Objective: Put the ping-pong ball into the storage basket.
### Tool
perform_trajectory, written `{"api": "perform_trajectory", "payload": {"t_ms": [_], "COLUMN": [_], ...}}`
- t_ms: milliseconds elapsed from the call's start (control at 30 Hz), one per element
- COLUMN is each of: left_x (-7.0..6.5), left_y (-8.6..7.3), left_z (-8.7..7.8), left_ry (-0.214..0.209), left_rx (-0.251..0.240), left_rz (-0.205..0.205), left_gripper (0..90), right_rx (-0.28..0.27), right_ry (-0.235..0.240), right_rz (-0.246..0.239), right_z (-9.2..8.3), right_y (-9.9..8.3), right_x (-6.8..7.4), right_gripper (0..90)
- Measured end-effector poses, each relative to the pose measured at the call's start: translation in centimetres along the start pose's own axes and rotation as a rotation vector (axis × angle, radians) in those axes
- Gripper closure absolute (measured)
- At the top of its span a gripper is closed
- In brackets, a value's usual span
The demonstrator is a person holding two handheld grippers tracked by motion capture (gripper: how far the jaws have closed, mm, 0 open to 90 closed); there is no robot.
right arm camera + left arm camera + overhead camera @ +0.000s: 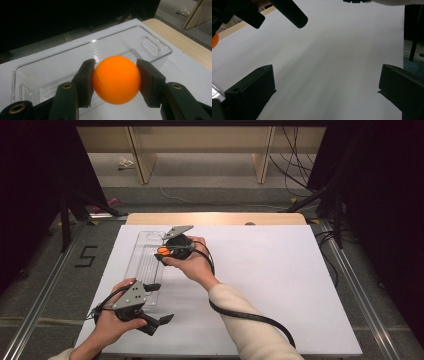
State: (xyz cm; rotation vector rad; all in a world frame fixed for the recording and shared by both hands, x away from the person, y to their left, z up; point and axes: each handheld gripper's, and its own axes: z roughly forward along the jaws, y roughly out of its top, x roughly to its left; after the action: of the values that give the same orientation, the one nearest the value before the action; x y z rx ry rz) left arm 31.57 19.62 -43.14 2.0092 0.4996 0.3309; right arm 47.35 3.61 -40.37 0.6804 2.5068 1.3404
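The right gripper clamps an orange ball between its pads, just above the clear tray beneath it. The left gripper stands wide open over the bench, holding nothing.

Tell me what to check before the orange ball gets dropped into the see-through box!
1. Ball held: the right gripper has its jaws pressed on both sides of the orange ball: ok.
2. Ball over the clear box: ok.
3. Nothing lying inside the box: ok.
4. Box flat on the white table: ok.
5. Left gripper out of the way, jaws open, by the near end of the box: ok.
6. Whether the ball would bounce out: cannot tell.
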Motion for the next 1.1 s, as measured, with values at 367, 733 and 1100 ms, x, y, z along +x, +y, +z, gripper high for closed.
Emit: {"api": "perform_trajectory", "payload": {"t_ms": [367,733,1100], "left_x": [-0.1,-0.1,-0.2], "left_y": [0.0,0.0,0.0], "left_z": [0.0,0.0,0.1], "left_ry": [-0.002,-0.007,-0.009], "left_rx": [0.004,0.006,0.007], "left_rz": [0.004,0.009,0.011], "left_gripper": [0.2,0.2,0.3], "right_rx": [0.003,0.009,0.015], "right_ry": [0.008,0.017,0.024], "right_rz": [-0.007,-0.015,-0.02], "right_z": [0.8,1.7,2.3], "right_y": [0.8,1.2,1.7], "right_x": [0.1,0.3,0.6], "right_gripper": [51.4,51.3,51.3]}}
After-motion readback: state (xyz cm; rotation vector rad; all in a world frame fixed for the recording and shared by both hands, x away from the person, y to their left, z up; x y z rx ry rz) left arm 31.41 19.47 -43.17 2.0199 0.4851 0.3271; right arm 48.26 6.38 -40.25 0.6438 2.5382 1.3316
